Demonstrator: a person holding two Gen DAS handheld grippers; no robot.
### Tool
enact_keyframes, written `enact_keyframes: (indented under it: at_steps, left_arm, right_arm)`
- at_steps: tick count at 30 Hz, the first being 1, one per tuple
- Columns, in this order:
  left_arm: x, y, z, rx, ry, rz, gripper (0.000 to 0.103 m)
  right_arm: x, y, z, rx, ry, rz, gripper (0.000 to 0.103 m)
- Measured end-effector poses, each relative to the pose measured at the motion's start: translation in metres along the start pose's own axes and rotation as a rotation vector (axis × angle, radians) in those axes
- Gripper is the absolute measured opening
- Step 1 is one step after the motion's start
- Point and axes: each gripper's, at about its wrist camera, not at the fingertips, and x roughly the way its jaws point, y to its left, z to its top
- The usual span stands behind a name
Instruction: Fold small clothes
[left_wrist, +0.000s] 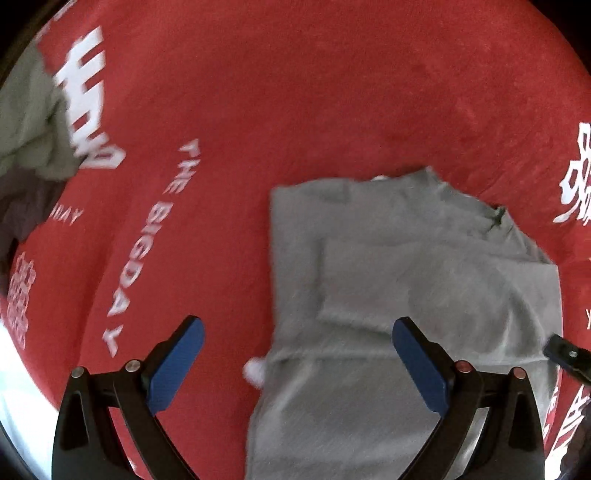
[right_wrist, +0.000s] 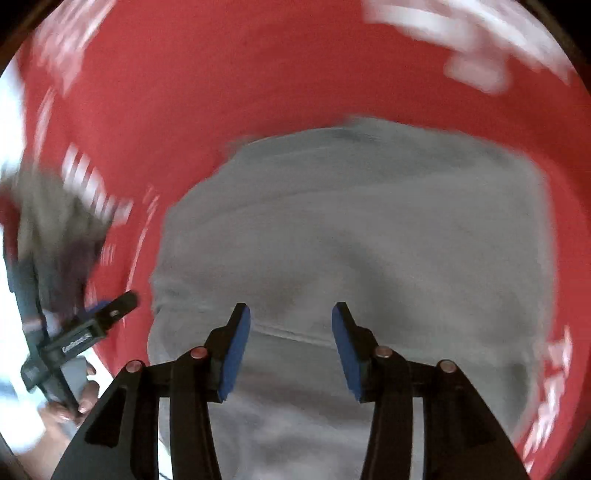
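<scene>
A grey garment (left_wrist: 399, 280) lies partly folded on a red cloth with white lettering (left_wrist: 258, 110). My left gripper (left_wrist: 297, 332) is open and empty, hovering over the garment's left edge. The tip of the right gripper shows at the right edge of the left wrist view (left_wrist: 565, 352). In the right wrist view the same grey garment (right_wrist: 369, 229) fills the middle, blurred by motion. My right gripper (right_wrist: 291, 317) is open and empty above its near part. The left gripper shows at the left of that view (right_wrist: 107, 310), held in a hand.
A pile of other clothes, olive and dark (left_wrist: 29, 122), lies at the far left on the red cloth; it also shows blurred in the right wrist view (right_wrist: 55, 229). A white surface (left_wrist: 14, 387) borders the cloth at the lower left.
</scene>
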Motion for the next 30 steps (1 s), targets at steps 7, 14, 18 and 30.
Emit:
enact_keyframes:
  at_steps: [7,14,18,30]
  left_arm:
    - [0.064,-0.03,-0.001,0.063,0.108,0.049,0.103]
    - [0.052,-0.03,-0.002,0.065,0.103,0.055,0.102]
    - [0.055,-0.036,-0.009,0.095,0.097,0.057,0.102]
    - [0.064,-0.021,-0.007,0.067,0.139,0.0,0.103]
  right_arm:
    - [-0.018,-0.113,-0.022,0.499,-0.072,0.177,0.05]
    - [-0.025,-0.115,-0.006,0.467,-0.17,0.165,0.006]
    - [-0.025,-0.099,-0.001,0.315,-0.148,0.043,0.006]
    - [-0.023,-0.09,-0.018,0.22,-0.063,-0.075,0.015]
